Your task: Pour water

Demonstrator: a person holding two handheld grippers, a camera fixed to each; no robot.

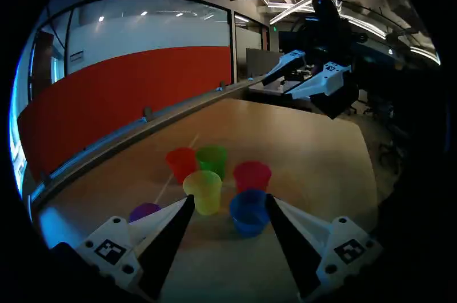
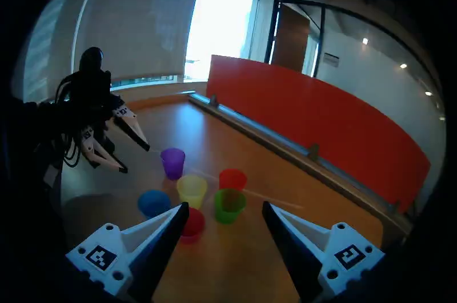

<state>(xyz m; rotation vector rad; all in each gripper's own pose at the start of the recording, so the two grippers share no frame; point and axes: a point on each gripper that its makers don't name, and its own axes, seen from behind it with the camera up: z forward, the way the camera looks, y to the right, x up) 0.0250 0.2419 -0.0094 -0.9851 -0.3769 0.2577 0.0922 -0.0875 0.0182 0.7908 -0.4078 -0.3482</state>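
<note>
**Cups clustered, grippers released**

Left gripper (image 1: 228, 197), right gripper (image 2: 224, 204): spread, empty. Red cup (image 1: 181, 163), green cup (image 1: 212, 160), yellow cup (image 1: 203, 190), pink cup (image 1: 252, 176), blue cup (image 1: 249, 211), purple cup (image 1: 144, 211) huddle on table (image 1: 320, 154); contents unclear. Bare wood around; red partition (image 1: 131, 91) at edge.

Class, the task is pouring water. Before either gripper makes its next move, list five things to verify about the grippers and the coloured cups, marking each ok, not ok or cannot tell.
1. Left gripper open and empty: ok.
2. Right gripper open and empty: ok.
3. Red cup, green cup, yellow cup, pink cup, blue cup and purple cup upright on the table: ok.
4. Finger room around the yellow cup: not ok, its neighbours stand close.
5. Water in any cup: cannot tell.
</note>
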